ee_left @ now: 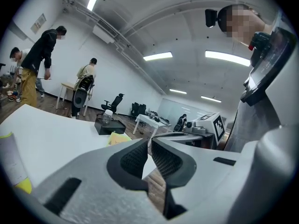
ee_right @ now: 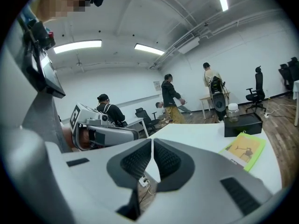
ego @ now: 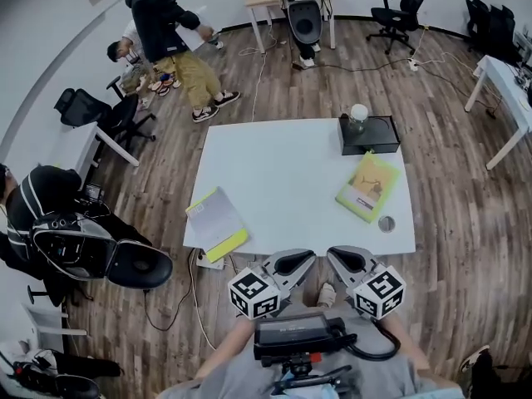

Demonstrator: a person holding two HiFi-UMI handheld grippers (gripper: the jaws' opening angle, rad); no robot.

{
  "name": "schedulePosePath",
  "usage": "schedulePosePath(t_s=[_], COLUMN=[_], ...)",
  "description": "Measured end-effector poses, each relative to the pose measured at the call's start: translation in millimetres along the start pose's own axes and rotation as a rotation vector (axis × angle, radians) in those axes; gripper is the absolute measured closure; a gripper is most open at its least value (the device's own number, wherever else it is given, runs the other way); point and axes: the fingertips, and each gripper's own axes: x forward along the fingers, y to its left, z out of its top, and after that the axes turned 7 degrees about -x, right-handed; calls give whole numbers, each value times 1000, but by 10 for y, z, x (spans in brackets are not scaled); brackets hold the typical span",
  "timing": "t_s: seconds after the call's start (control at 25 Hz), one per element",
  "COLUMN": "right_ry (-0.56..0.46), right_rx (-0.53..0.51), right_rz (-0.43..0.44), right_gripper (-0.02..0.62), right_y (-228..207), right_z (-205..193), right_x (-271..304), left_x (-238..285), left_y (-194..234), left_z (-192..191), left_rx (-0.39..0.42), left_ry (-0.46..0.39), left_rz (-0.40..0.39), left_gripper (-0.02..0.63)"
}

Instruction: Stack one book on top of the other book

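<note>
Tongs on both sides are clenched on nothing; the left tongs [ego: 304,258] and right tongs [ego: 335,256] hang just off the near edge of the bench [ego: 283,173]. The 2 books lie well apart, the pale book [ego: 216,221] at the near left corner and the green book [ego: 368,186] on the right. I'd worry about the pale book: it overhangs the edge, so a clumsy nudge could tip it to the floor [ego: 449,214]. Far right, a black box [ego: 370,135] carries 1 jar [ego: 358,116]; I can't make out the contents.
</note>
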Motion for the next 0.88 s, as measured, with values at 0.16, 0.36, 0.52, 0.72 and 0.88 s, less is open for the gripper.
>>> schedulePosePath(t_s=[0.16, 0.36, 0.52, 0.72, 0.88], right_ry=[-14, 14, 31, 48, 50], right_rx=[21, 26, 27, -8, -20], right_rz=[28, 26, 28, 17, -4], right_gripper=[565, 565, 565, 565, 565], right_y=[-79, -156, -117, -26, -37], right_z=[3, 4, 43, 125, 158], right_x=[135, 333, 525, 738, 778], left_x=[21, 48, -59, -223, -262], left_y=[182, 350, 544, 732, 798], left_z=[1, 89, 205, 288, 344], left_rx=[-12, -14, -31, -56, -60], left_ry=[1, 4, -20, -40, -51], left_rz=[21, 7, 5, 7, 1], left_gripper=[584, 584, 584, 584, 584])
